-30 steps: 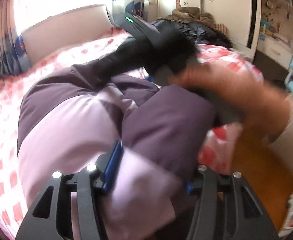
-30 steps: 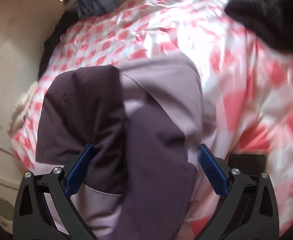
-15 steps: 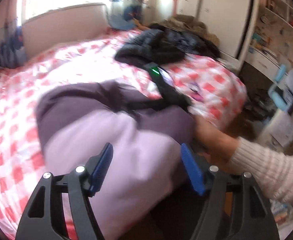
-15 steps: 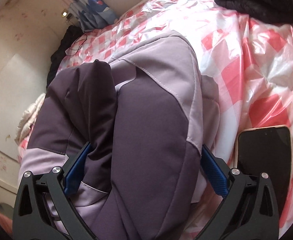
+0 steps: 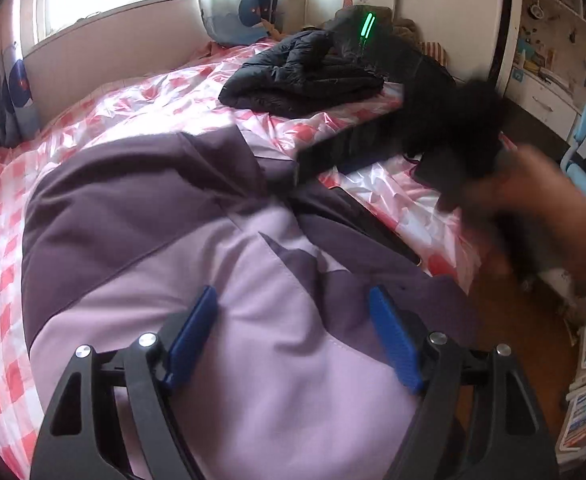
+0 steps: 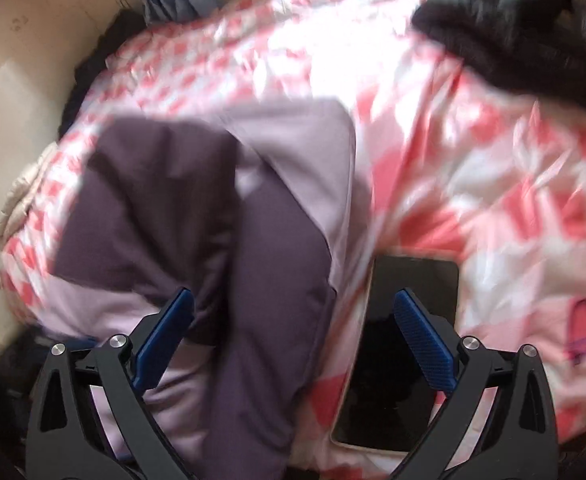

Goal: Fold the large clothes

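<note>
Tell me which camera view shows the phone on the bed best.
The right wrist view. There the phone lies face up beside the purple jacket, its dark screen and pale rim plain between the tongs. In the left wrist view only a thin dark edge of the phone shows past the jacket.

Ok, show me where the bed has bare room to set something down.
Free: checked cover between purple jacket and black jacket; also left of the purple jacket. Crowded: near edge, where phone lies against it.
</note>
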